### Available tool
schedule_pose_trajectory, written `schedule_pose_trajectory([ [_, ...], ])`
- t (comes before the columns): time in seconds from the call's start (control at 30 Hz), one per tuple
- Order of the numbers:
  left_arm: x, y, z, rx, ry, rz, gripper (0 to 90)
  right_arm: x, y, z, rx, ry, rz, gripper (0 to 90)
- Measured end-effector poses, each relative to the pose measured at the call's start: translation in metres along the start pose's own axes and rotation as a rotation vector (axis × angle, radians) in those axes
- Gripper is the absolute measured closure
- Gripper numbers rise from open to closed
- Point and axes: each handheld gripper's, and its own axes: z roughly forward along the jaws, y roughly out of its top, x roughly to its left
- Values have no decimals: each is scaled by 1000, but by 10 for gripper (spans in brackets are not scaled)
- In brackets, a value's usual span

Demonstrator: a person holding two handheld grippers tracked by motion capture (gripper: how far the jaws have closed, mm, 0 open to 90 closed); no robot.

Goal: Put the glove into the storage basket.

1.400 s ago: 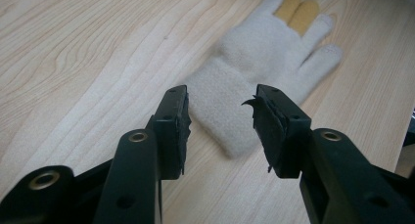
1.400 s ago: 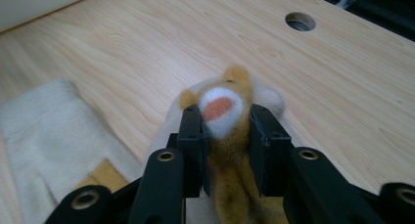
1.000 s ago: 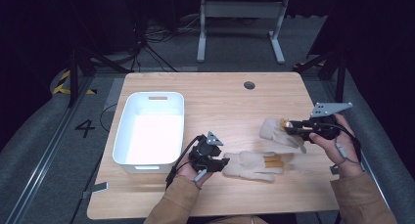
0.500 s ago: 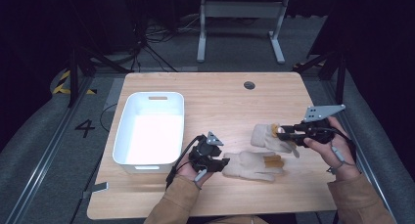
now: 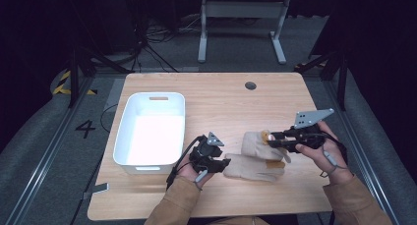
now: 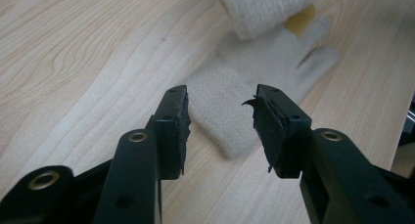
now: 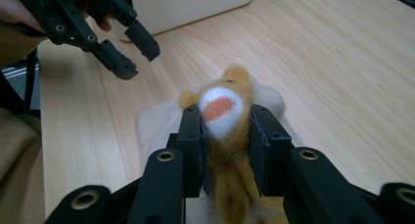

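Writing first: I can read a painted "4" (image 5: pixel 85 128) on the floor left of the table, nothing else legible. Left on the wooden table (image 5: pixel 221 95) sits a white plastic bin (image 5: pixel 150 132), and I see nothing inside it. My right gripper (image 5: pixel 271 139) has its jaws pressed against both sides of a tan, fuzzy glove (image 7: pixel 230 136) with a white-and-orange tip; in the right gripper view the jaws stand partly closed with that fabric squeezed between them, held over a second, cream knit glove (image 5: pixel 253 167) lying flat on the table right of the bin. My left gripper (image 5: pixel 223 162) rests low at that cream glove's cuff end. In the left gripper view its jaws stand partly apart, the cuff (image 6: pixel 220 111) lying between and just ahead of them, the pads not pressing on it.
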Motion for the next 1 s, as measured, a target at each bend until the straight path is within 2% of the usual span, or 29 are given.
schedule_pose_trajectory([
  [0.17, 0, 0, 0, -2, -1, -1, 571, 4, 1, 7, 8, 18, -6, 702],
  [0.53, 0, 0, 0, -1, 2, 2, 571, 18, 2, 35, 18, 105, -26, 700],
  [0.67, 0, 0, 0, 0, 2, 3, 571, 20, 0, 42, 30, 114, -30, 699],
  [0.83, 0, 0, 0, 1, 4, 2, 571, 16, -6, 51, 58, 141, -7, 696],
  [1.0, 0, 0, 0, 1, 1, 3, 571, 17, -9, 57, 124, 138, -12, 693],
])
